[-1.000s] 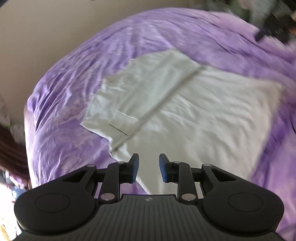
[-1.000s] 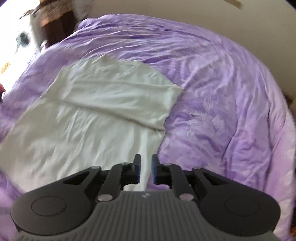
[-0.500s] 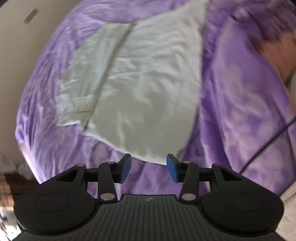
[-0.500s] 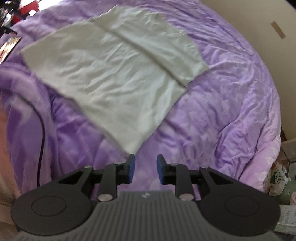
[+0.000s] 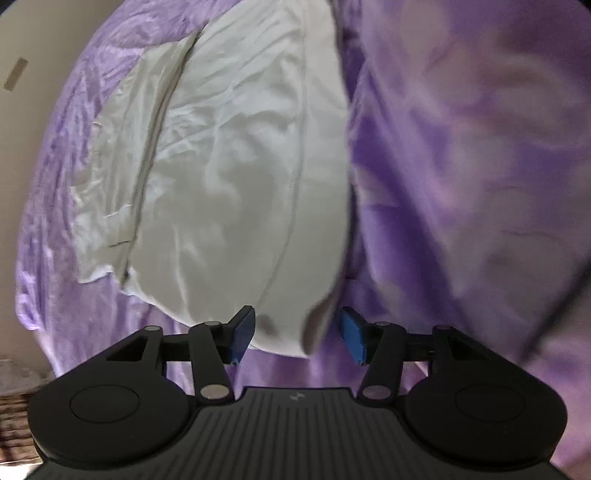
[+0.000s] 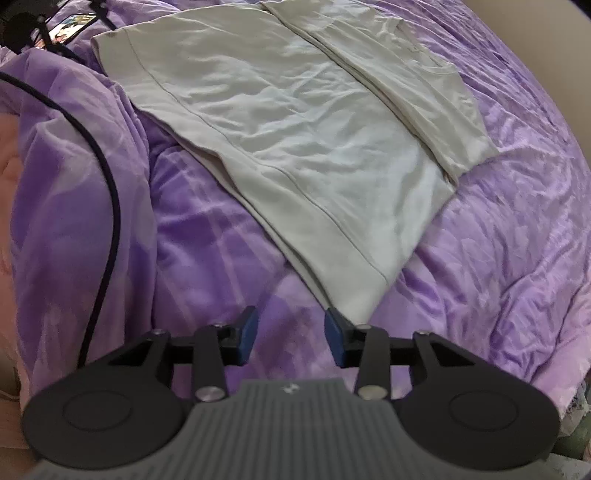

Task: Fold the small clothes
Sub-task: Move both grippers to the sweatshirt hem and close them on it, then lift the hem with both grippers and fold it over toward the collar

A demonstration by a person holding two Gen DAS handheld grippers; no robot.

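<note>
A pale grey-green garment (image 5: 236,177) lies flat on a purple bedspread (image 5: 461,166), with one side folded over along a long edge. It also shows in the right wrist view (image 6: 295,122). My left gripper (image 5: 297,334) is open, its blue pads on either side of the garment's near hem corner. My right gripper (image 6: 291,338) is open just short of the hem's other corner (image 6: 354,302), with the right pad close beside it.
A black cable (image 6: 107,192) runs over the bedspread (image 6: 498,258) at the left of the right wrist view. A phone or small screen (image 6: 70,29) lies at the far left top. A beige wall (image 5: 29,44) stands beyond the bed.
Both grippers have swung round to the garment's hem end and come down close to its two corners. Both have opened wider.
</note>
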